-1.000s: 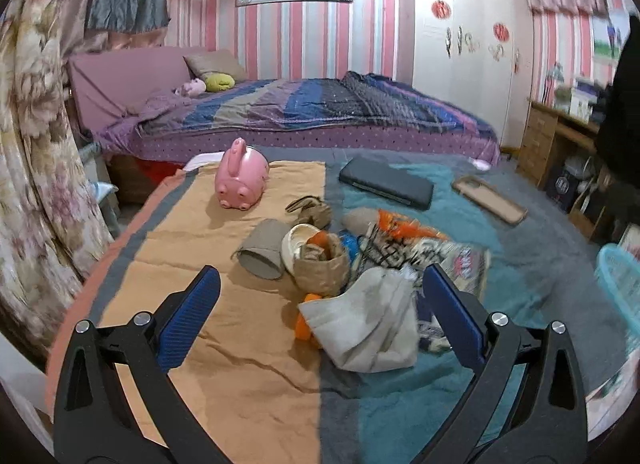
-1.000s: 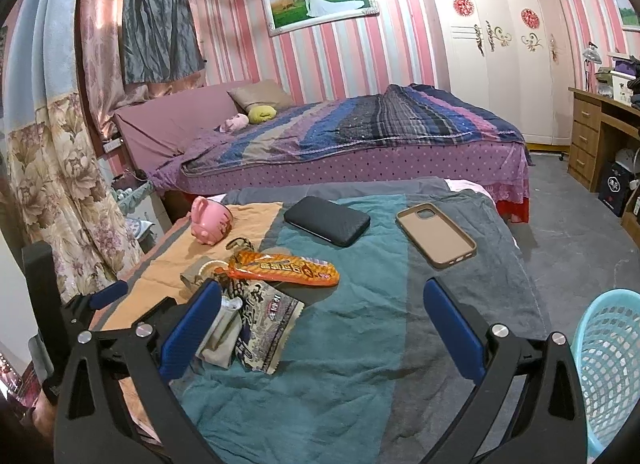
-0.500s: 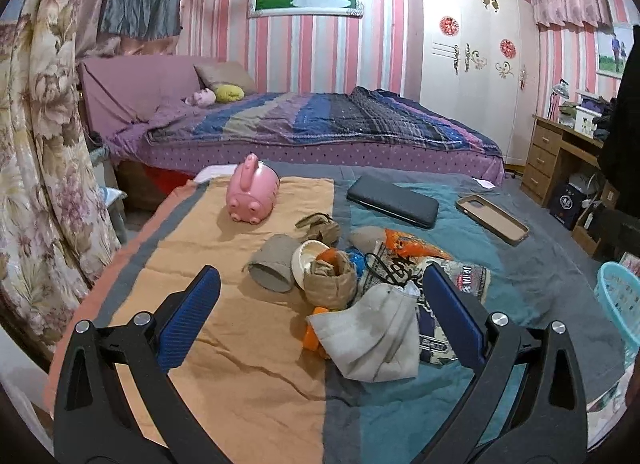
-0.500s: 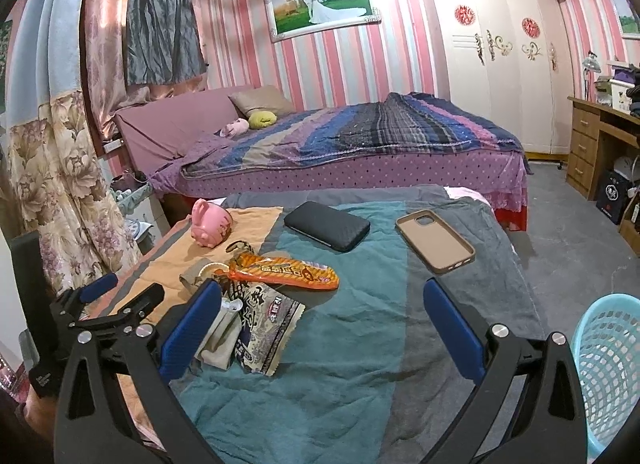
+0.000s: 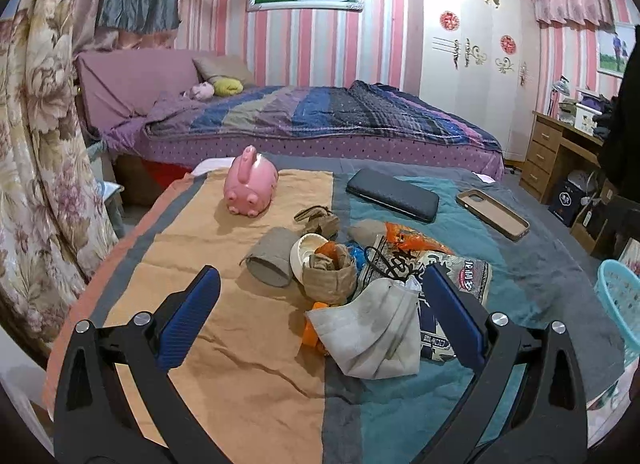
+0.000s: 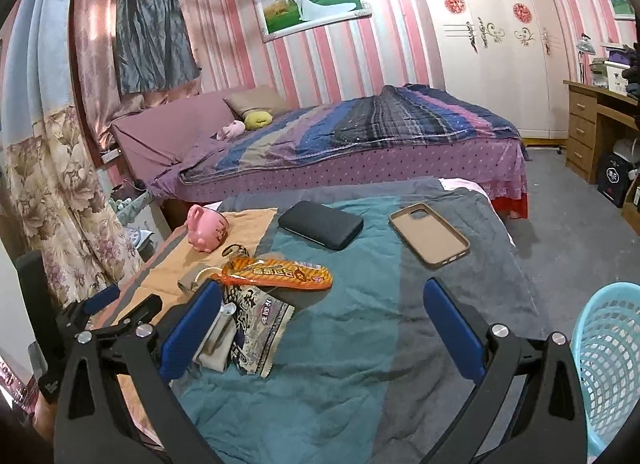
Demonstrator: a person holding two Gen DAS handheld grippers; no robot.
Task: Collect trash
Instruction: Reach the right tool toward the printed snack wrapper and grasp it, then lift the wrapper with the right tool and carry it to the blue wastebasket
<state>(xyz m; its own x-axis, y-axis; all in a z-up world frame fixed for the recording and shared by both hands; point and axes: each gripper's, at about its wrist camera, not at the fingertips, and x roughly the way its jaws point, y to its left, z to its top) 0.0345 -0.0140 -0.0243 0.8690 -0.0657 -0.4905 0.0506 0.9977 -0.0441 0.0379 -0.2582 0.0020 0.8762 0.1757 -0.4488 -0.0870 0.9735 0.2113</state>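
A heap of trash lies in the middle of a cloth-covered counter (image 5: 240,344), straddling the orange and teal stripes of the cloth. Nearest the left gripper (image 5: 320,316) is a crumpled, stained grey-white bag (image 5: 372,332), with an orange scrap (image 5: 310,334) poking out beneath it. Behind it sit a squashed brown paper cup (image 5: 330,278), a tipped white bowl (image 5: 304,254) and a cardboard tube (image 5: 270,262) on its side. To the right lie a printed snack wrapper (image 6: 260,328) and a long orange packet (image 6: 280,274). Both grippers hover above the cloth with fingers spread wide and nothing between them; the right gripper (image 6: 322,328) is over bare teal cloth just beside the wrapper. A light-blue basket (image 6: 608,356) stands at the counter's right edge. A pink piggy bank (image 5: 250,187), a dark case (image 5: 392,193) and a phone case (image 5: 492,213) lie farther back.
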